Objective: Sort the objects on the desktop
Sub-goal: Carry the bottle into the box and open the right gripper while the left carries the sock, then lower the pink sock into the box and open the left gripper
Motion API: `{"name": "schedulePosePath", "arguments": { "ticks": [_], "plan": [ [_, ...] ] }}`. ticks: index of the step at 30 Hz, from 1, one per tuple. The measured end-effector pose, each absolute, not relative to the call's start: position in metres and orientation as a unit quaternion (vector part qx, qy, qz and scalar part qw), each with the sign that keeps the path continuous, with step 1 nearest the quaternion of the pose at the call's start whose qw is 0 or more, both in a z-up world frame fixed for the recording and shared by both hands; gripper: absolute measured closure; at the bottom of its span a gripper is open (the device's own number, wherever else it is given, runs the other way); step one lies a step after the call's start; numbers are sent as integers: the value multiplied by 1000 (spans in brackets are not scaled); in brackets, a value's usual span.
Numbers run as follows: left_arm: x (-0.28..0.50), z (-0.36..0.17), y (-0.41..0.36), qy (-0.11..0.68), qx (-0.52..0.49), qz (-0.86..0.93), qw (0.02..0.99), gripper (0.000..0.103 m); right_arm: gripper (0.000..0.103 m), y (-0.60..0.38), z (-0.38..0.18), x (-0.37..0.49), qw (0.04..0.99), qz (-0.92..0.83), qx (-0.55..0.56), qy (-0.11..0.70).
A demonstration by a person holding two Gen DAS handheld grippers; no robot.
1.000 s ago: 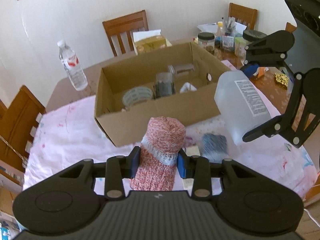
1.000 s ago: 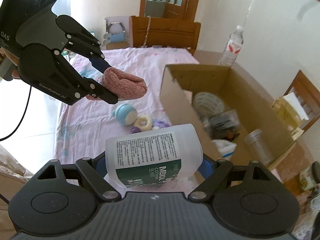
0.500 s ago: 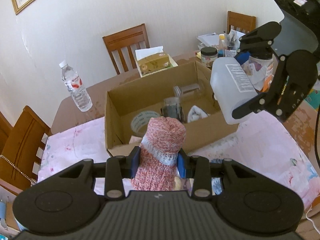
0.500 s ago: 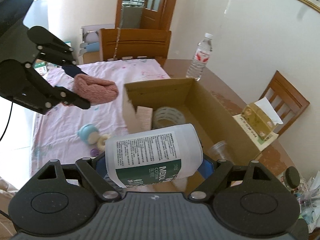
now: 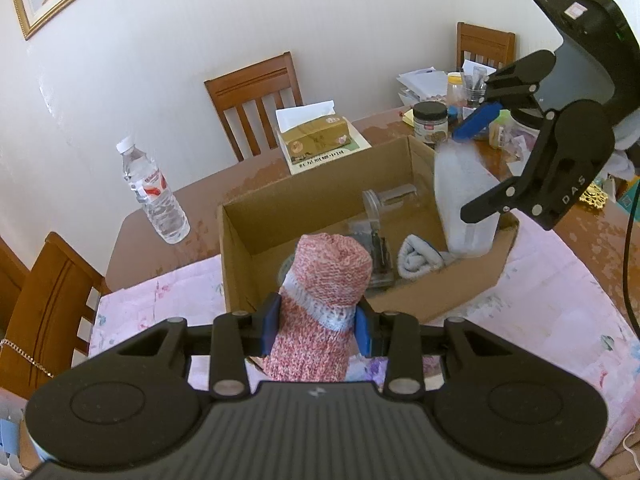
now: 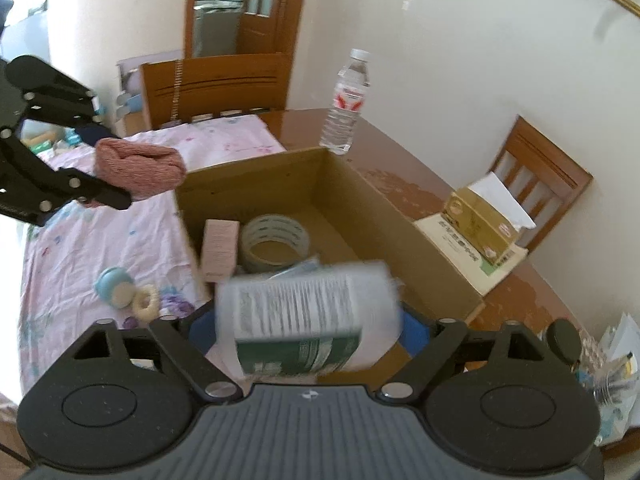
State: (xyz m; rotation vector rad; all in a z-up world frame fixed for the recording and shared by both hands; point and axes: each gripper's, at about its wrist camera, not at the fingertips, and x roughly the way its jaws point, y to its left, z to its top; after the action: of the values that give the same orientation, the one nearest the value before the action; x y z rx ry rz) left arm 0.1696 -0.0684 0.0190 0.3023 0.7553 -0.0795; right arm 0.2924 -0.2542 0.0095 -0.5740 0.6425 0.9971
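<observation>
- The right wrist view alone shows a tape roll (image 6: pixel 275 243), a pink carton (image 6: pixel 218 249) and toys (image 6: pixel 116 289) on the cloth; the left wrist view alone shows a grey sock roll (image 5: pixel 420 257) in the cardboard box (image 5: pixel 320 204).
- The left hand-held gripper (image 5: pixel 316 326) clamps the pink knitted roll (image 5: pixel 324 308), lower centre.
- The right hand-held gripper (image 6: pixel 310 330) has just been opening; the white bottle (image 6: pixel 308 316) (blurred) sits between wide jaws above the box, pads apparently clear.
- Earlier both sat farther from the box.
</observation>
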Motion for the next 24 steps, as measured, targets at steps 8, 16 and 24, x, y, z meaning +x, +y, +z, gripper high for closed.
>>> {"name": "schedulePosePath", "arguments": {
  "ticks": [8, 16, 24],
  "plan": [
    [192, 18, -68, 365, 153, -43, 917, 67, 9, -259, 3, 302, 795, 456, -259, 304],
    [226, 17, -65, 373, 154, -45, 914, 67, 9, -262, 3, 296, 792, 460, -262, 302],
    [267, 14, -67, 384, 148, -49, 910, 66, 9, -265, 6, 291, 793, 466, -259, 295]
  ]
}}
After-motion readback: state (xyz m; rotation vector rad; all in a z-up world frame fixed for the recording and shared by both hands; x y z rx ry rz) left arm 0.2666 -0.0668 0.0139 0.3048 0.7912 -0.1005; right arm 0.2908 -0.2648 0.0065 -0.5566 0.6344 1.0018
